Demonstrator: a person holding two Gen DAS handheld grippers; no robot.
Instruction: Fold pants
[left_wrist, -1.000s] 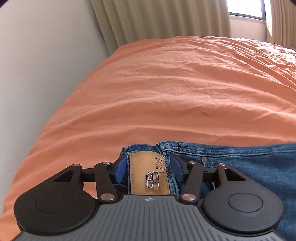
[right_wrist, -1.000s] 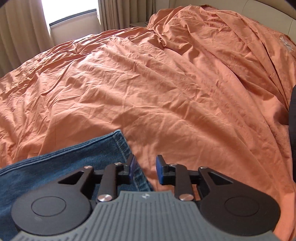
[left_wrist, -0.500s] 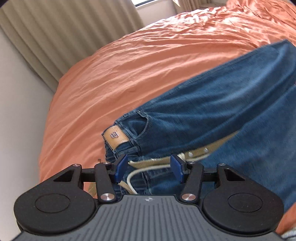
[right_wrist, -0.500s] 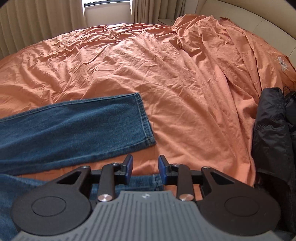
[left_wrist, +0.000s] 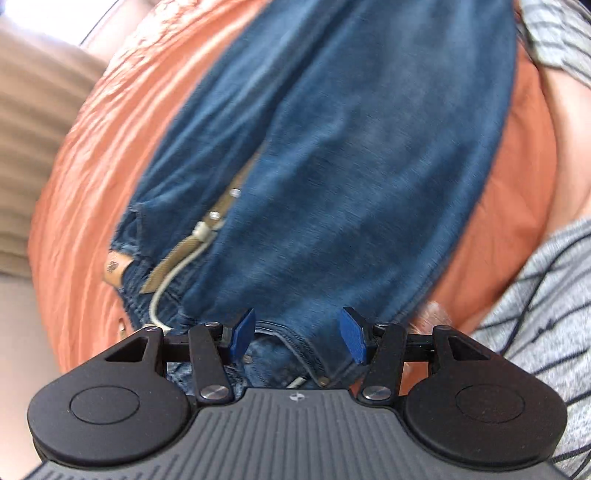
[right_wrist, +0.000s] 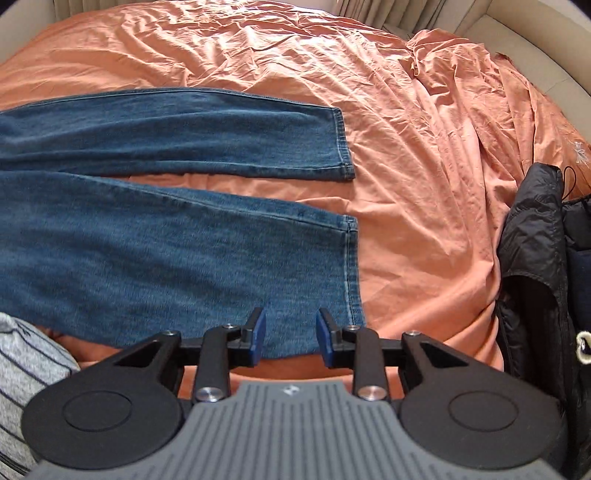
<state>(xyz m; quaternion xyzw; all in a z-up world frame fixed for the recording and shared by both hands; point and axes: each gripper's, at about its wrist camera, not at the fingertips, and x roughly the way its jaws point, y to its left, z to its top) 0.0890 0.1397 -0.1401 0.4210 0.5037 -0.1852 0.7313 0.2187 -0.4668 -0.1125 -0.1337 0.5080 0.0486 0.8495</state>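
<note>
On the orange bed (right_wrist: 424, 122) the jeans (right_wrist: 155, 251) lie spread flat for folding; my left gripper (left_wrist: 297, 334) gapes empty at their waistband, my right gripper (right_wrist: 290, 336) half-open, empty, by the near hem.

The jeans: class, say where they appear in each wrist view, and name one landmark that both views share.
Left wrist: the jeans fill the centre, waistband end nearest the camera.
Right wrist: the jeans lie at left, both leg hems pointing right.
Shared landmark: the orange bedsheet under them.
</note>
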